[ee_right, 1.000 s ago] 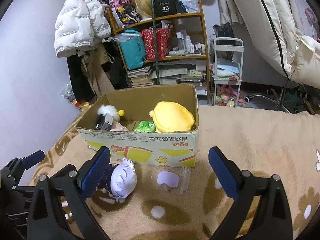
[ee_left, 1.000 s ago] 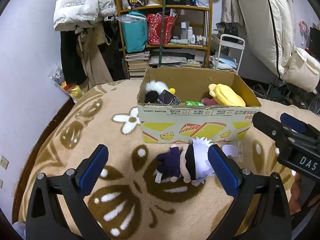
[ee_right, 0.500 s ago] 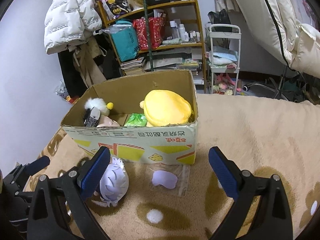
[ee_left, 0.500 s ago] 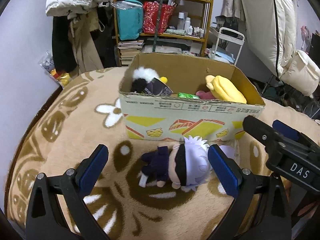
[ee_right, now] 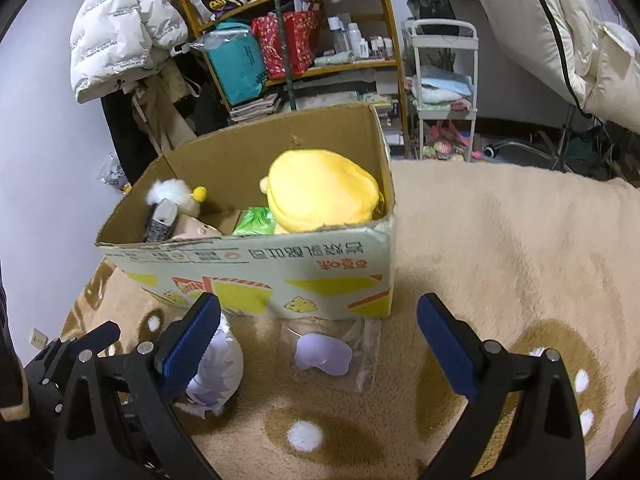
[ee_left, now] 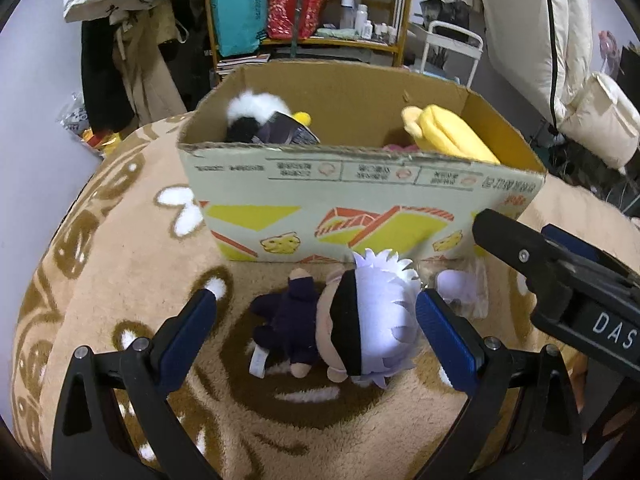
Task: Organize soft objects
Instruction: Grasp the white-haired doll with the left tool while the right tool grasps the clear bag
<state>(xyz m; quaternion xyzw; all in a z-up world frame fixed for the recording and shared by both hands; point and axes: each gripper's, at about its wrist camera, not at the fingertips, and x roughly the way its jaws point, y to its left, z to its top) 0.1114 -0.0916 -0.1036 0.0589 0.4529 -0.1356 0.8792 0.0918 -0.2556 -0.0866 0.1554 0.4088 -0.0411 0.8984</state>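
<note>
A plush doll (ee_left: 344, 324) with white hair, a black blindfold and dark clothes lies on the rug in front of a cardboard box (ee_left: 360, 196). My left gripper (ee_left: 316, 332) is open, its blue pads on either side of the doll, close above it. My right gripper (ee_right: 318, 340) is open and empty over a pale purple piece in a clear plastic bag (ee_right: 324, 356); the doll's white hair (ee_right: 218, 376) shows by its left finger. The box (ee_right: 280, 272) holds a yellow plush (ee_right: 320, 196), a white fluffy toy (ee_right: 172, 196) and a green packet (ee_right: 256, 222).
A patterned beige and brown rug (ee_right: 500, 264) covers the floor. Behind the box stand a cluttered wooden shelf (ee_right: 304, 36), hanging coats (ee_right: 124, 28), a white trolley (ee_right: 444, 92) and a white duvet (ee_right: 560, 32). The right gripper's body (ee_left: 560, 276) shows at the left view's right edge.
Both grippers have moved forward and down. The left one has closed in on the doll, which now lies between its open fingers. The right one has neared the bagged purple piece.
</note>
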